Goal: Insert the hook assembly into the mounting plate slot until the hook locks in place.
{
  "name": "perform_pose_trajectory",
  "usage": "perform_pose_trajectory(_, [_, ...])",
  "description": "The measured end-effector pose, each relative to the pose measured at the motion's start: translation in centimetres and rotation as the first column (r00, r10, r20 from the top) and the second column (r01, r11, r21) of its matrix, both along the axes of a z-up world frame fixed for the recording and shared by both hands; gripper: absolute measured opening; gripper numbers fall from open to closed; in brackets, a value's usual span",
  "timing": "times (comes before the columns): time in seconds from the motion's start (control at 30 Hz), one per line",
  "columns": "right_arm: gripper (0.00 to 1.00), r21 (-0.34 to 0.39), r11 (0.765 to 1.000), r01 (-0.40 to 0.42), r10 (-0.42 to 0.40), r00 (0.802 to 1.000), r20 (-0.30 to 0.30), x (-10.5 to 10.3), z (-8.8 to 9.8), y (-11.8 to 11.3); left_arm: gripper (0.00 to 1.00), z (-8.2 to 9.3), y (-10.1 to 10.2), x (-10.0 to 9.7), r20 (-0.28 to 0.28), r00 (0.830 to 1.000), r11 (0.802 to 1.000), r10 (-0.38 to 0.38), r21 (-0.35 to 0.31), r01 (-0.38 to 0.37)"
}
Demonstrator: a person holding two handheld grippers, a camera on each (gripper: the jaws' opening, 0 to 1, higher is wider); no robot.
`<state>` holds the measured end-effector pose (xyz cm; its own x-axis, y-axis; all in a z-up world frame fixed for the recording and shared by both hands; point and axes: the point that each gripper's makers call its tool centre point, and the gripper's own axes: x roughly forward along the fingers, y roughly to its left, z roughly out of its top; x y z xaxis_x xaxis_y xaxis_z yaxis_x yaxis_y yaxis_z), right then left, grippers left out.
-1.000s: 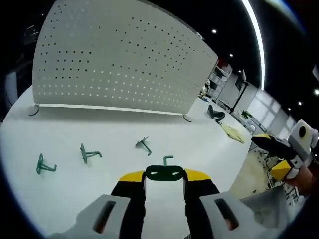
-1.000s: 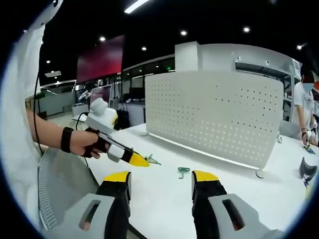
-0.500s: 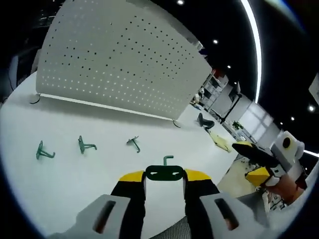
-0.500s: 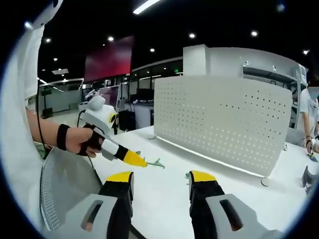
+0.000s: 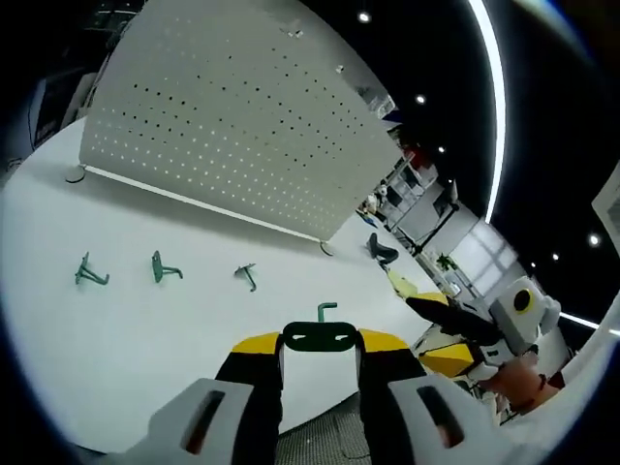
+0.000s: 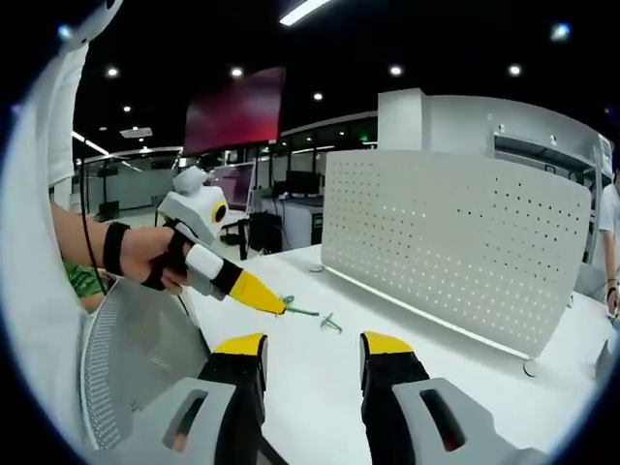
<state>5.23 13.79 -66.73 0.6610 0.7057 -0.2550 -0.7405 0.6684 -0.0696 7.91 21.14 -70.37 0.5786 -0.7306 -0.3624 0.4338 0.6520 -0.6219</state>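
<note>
In the left gripper view, the left tongs (image 5: 320, 341) are clamped on a green hook (image 5: 321, 332), its flat base pinched between the yellow tips and its bent stem standing up just past them. Well ahead and up-left of the tongs stands the perforated mounting plate (image 5: 232, 136), upright on small feet on the white surface (image 5: 145, 329). Three spare hooks (image 5: 160, 267) lie in a row on the surface between the tongs and the plate, off to the left. Compared with a second ago, the plate and the spare hooks sit smaller and farther up-left, so this camera has swung away and back from the plate; the hook is no nearer a slot. The right tongs (image 5: 426, 310) now reach in from the right, closer than before.

In the right gripper view, the right tongs (image 6: 312, 344) stand apart, holding nothing. Ahead and left of them, the left tongs (image 6: 269, 304) hold the hook (image 6: 294, 310) out over the surface (image 6: 320, 407), with the plate (image 6: 455, 242) farther ahead to the right. Over the last second the held hook has drawn nearer the open right tongs, which looks like a handover or a regrip, with insertion not yet begun.
</note>
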Motion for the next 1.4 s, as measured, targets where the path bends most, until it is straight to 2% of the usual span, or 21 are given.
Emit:
perform_pose_trajectory(0.27, [0.35, -0.011, 0.999, -0.051, 0.051, 0.999, 0.011, -0.3, 0.3, 1.7, 0.29, 1.4, 0.7, -1.1, -0.012, 1.0, 0.999, -0.007, -0.05, 0.006])
perform_pose_trajectory(0.63, [0.31, -0.032, 0.995, -0.089, 0.09, 0.996, 0.02, -0.3, 0.2, 3.2, 0.3, 2.4, 0.6, -2.1, 0.009, 0.999, 0.996, -0.051, -0.068, 0.052])
perform_pose_trajectory(1.17, [0.23, -0.069, 0.988, -0.14, 0.143, 0.989, 0.046, -0.5, 0.3, 4.7, 0.3, 3.2, -0.5, -4.1, 0.008, 0.986, 0.98, -0.167, -0.11, 0.166])
perform_pose_trajectory(1.3, [0.14, -0.097, 0.982, -0.163, 0.168, 0.985, 0.049, -0.7, 0.0, 4.8, 0.3, 3.3, -0.9, -4.5, 0.012, 0.981, 0.974, -0.192, -0.123, 0.192])
perform_pose_trajectory(1.4, [0.15, -0.094, 0.981, -0.167, 0.172, 0.984, 0.047, -0.8, -0.1, 4.8, 0.3, 3.4, -1.2, -4.8, 0.01, 0.978, 0.969, -0.207, -0.135, 0.206])
